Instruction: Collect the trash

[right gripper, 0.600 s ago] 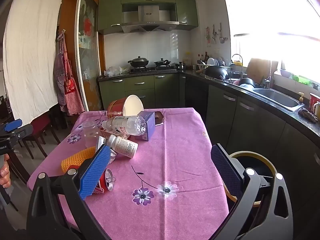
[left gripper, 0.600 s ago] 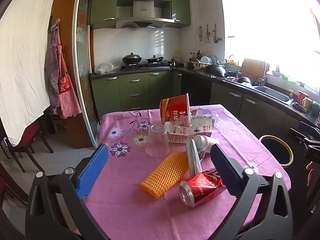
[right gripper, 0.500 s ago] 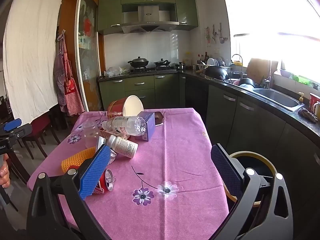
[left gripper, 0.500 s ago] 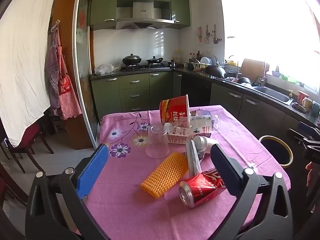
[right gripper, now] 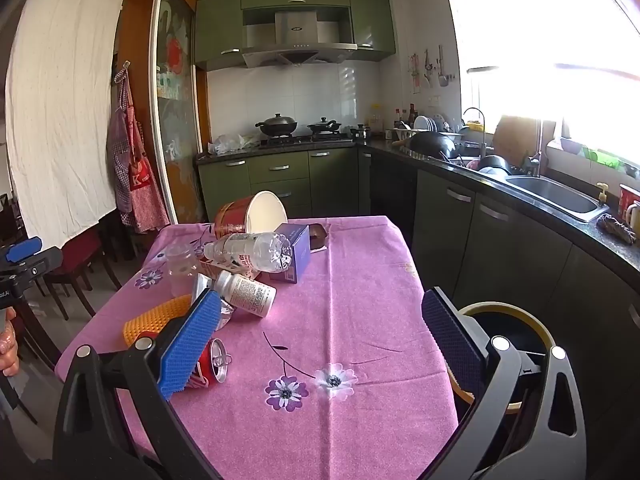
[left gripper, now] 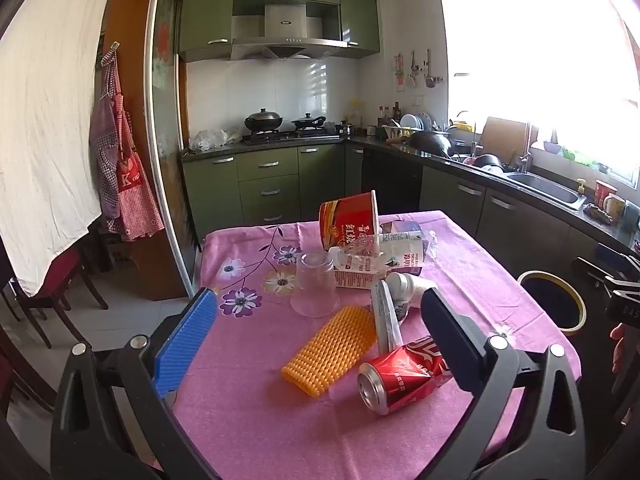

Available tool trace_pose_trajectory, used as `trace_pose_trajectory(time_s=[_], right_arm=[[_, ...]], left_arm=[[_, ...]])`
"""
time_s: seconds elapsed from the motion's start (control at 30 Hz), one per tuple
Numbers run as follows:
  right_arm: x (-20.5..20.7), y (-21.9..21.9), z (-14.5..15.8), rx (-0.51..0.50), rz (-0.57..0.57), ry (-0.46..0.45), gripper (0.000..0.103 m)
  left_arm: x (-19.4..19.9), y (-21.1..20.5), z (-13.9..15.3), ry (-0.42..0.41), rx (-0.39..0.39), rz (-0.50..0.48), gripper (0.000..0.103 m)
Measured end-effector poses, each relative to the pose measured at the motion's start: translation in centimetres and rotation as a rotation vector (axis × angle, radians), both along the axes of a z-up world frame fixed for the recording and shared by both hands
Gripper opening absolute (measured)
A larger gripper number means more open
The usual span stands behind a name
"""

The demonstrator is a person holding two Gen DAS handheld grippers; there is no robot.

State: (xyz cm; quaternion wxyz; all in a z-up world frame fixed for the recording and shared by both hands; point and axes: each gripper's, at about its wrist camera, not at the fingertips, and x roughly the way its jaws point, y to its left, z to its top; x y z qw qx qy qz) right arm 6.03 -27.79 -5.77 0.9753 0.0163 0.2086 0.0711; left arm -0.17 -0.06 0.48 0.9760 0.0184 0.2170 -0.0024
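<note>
Both grippers I hold stand at full spread with nothing between the pads: my left gripper (left gripper: pixel 316 340) tilts down over the near-left edge of the table (left gripper: pixel 248 420), and my right gripper (right gripper: pixel 320 344) tilts down over the near-right part of the same pink flowered cloth. Trash lies in one cluster toward my left side of the table. Nearest is a crushed red can (left gripper: pixel 404 376) lying on its side, its open end toward the camera in the left wrist view, partly behind the right pad of my left gripper. Just beside it lies a yellow knobbed sleeve (left gripper: pixel 332 350), flat on the cloth. Beyond that, an upturned clear plastic cup (left gripper: pixel 314 290) stands rim down. A white pill bottle (right gripper: pixel 246 292) lies on its side near a clear water bottle (right gripper: pixel 250 256), which rests across a carton. A purple box (right gripper: pixel 296 252) touches the water bottle's base, and a red noodle tub (left gripper: pixel 348 222) lies tipped at the far end of the cluster. Off the table's right edge stands a round bin (right gripper: pixel 512 328), open-topped, partly behind my right gripper's right pad
</note>
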Motion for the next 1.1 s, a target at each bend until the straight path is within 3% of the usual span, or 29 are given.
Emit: trace_pose_trajectory(time_s=[1.1], right_arm=[[0.19,-0.04,0.03,0.005,-0.001,0.005,0.099]], left_arm=[[0.36,-0.66,0.05,0.002,0.009,-0.011,0.097]])
